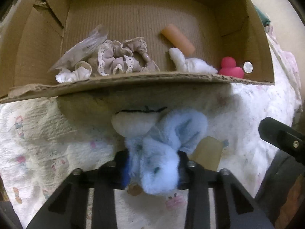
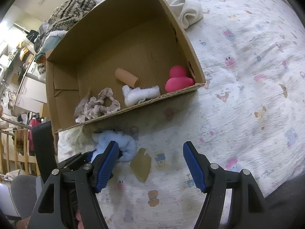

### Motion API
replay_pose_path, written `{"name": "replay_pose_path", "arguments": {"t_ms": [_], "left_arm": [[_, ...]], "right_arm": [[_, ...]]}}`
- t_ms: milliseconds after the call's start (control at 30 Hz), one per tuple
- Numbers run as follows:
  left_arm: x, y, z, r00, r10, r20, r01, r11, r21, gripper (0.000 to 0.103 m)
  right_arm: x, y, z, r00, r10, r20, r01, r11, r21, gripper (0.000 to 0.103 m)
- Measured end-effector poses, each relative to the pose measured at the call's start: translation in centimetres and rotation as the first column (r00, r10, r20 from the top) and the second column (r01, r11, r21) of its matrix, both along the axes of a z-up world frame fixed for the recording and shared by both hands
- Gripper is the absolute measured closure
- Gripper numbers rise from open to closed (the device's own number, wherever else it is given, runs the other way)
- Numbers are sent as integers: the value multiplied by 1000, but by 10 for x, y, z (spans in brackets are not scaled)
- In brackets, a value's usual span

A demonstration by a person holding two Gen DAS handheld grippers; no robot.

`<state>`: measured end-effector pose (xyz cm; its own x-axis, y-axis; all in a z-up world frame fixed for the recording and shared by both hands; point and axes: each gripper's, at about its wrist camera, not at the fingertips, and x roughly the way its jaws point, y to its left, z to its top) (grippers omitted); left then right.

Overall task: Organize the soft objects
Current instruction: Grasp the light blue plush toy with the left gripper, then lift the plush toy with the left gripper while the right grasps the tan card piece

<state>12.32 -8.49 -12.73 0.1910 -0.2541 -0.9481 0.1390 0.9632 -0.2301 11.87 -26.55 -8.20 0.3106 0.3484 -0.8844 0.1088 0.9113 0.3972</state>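
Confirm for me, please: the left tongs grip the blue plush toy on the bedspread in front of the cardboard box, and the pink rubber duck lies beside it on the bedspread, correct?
Not quite. The left tongs do grip the blue plush toy on the bedspread, but the pink rubber duck lies inside the cardboard box, in its corner. The right wrist view shows this.

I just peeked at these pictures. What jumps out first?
The fluffy blue toy, squeezed in the left claw on the bed, just outside the cardboard box. Then the bright pink duck in the box's corner, and the right claw hanging open over the sheet.
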Motion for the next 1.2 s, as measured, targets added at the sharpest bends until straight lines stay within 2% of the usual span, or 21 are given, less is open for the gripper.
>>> {"name": "replay_pose_path", "arguments": {"t_ms": [67,133,233,333,400,567,733,833,933,967,1033,1100,1200], "left_arm": [[-2,6,3,1000,9,-2,-9,1000,-21,82],[-5,10,10,1000,19,16,-19,1000,-11,83],[-17,13,34,997,29,75,-30,999,17,83],[-31,18,56,995,20,99,-24,999,38,83],[-42,21,71,992,4,125,-12,998,67,83],[-58,40,90,991,19,129,-30,995,90,83],[-55,55,94,983,70,168,-89,990,109,83],[-53,60,91,977,108,183,-129,986,103,83],[-48,62,88,975,133,178,-151,984,94,83],[-47,61,88,975,131,179,-149,984,92,83],[-47,59,89,975,123,186,-143,985,97,83],[-46,57,88,975,116,189,-137,985,102,83],[-45,53,85,977,109,184,-130,986,108,82]], "right_arm": [[1,1,0,1000,5,2,-5,1000,-6,29],[1,3,-1,1000,11,1,-11,1000,-12,29],[1,6,-2,1000,29,-2,-29,1000,-6,29],[2,12,-6,998,58,-15,-58,998,10,29],[3,15,-9,997,69,-26,-68,997,33,29],[6,16,-16,995,74,-59,-68,993,99,29],[6,16,-24,993,72,-92,-56,984,168,29],[6,19,-28,991,81,-109,-60,982,181,39],[8,24,-37,986,97,-137,-73,982,172,42],[8,27,-40,984,104,-145,-80,983,164,43],[8,31,-43,980,123,-156,-100,983,152,52],[9,35,-47,976,137,-168,-116,985,130,54],[10,38,-51,973,144,-182,-127,987,101,63]]}}
